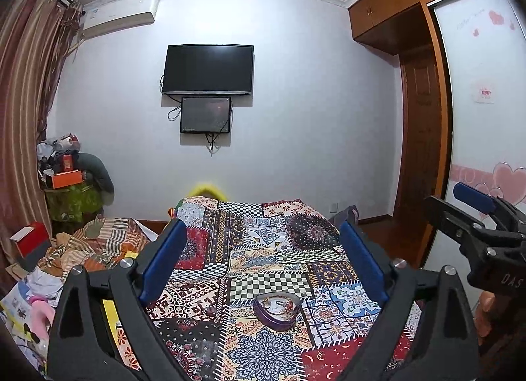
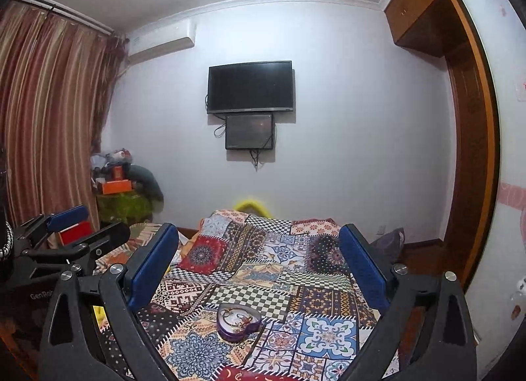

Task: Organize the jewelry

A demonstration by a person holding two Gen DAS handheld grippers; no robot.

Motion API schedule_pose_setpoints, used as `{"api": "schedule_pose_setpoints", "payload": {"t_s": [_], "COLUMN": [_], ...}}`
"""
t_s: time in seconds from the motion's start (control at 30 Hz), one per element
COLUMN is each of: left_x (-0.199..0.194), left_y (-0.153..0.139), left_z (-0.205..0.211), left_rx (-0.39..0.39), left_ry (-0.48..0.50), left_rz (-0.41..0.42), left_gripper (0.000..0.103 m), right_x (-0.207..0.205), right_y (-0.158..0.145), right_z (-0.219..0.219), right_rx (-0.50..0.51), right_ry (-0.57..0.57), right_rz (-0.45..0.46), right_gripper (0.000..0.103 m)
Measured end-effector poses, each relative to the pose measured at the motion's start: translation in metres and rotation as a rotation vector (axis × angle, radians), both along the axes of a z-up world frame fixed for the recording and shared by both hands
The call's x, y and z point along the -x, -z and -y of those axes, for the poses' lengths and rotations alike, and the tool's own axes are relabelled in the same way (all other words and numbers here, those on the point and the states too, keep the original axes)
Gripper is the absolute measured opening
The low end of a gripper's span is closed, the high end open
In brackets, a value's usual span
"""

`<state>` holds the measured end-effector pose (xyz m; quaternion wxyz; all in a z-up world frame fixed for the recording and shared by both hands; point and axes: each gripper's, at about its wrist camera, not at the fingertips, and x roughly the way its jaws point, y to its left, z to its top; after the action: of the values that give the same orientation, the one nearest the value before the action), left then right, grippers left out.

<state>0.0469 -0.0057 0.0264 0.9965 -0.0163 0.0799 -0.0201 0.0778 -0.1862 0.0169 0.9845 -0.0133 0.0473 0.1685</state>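
A purple heart-shaped tin (image 1: 276, 310) lies open on the patchwork bedspread (image 1: 263, 249), with chains and other jewelry inside. It also shows in the right wrist view (image 2: 237, 321). My left gripper (image 1: 263, 233) is open and empty, held above and behind the tin. My right gripper (image 2: 259, 239) is open and empty too, at a similar height. The right gripper shows at the right edge of the left wrist view (image 1: 473, 213). The left gripper shows at the left edge of the right wrist view (image 2: 72, 226).
A bed with a patterned cover (image 2: 279, 266) fills the foreground. Rumpled bedding and clutter (image 1: 92, 246) lie to the left. A wall TV (image 1: 208, 69), a wardrobe (image 1: 424, 118) and curtains (image 2: 49, 118) surround the room.
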Motion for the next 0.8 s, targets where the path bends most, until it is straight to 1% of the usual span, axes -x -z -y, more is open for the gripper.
{"api": "schedule_pose_setpoints", "payload": {"t_s": [0.37, 0.8], "left_x": [-0.0022, -0.0034], "left_y": [0.0033, 0.0041], "left_z": [0.0007, 0.0006], "left_rx": [0.004, 0.013], "left_ry": [-0.006, -0.005], "left_rz": [-0.001, -0.006], "left_gripper": [0.096, 0.096], "right_x": [-0.0021, -0.0028], "right_y": [0.0022, 0.0008], "right_z": [0.0034, 0.0043], "right_rx": [-0.005, -0.009], "right_ry": [-0.009, -0.014], "right_rz": [-0.023, -0.028], "right_gripper": [0.097, 0.097]}}
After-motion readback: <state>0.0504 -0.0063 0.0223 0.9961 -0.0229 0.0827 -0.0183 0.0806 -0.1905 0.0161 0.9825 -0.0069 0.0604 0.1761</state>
